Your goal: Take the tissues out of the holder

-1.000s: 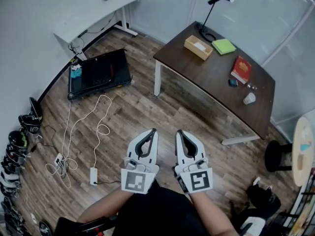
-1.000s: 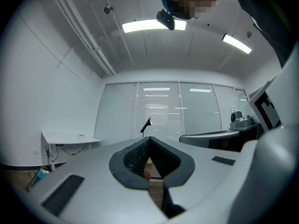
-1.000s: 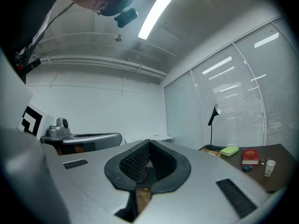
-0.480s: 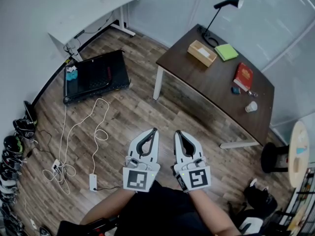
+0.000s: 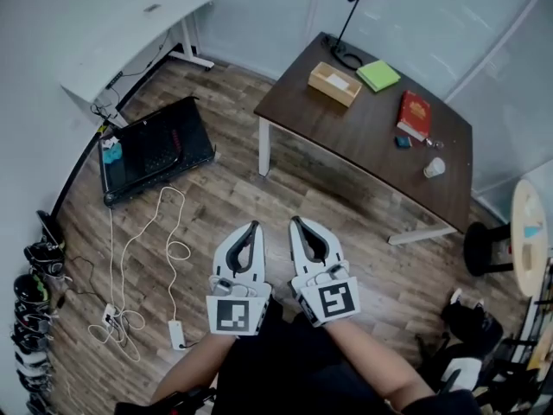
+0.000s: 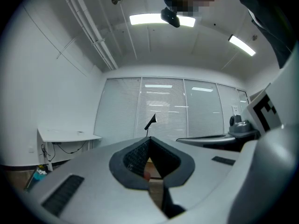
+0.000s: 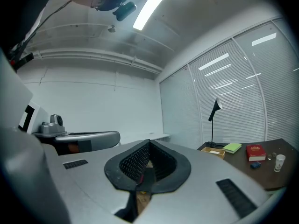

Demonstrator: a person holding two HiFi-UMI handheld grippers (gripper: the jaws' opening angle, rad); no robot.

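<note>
Entry: my left tongs (image 5: 252,226) and right tongs (image 5: 295,222), each pressed together with nothing between, were held side by side over the wooden floor (image 5: 225,188). Open floor lay between them and the near edge of the dark table (image 5: 363,145).

Tissue holder (image 5: 335,83): a tan oblong box, white showing on top. It stood near the table's far corner, beside the lamp (image 5: 347,57) and green pad (image 5: 378,74).
</note>
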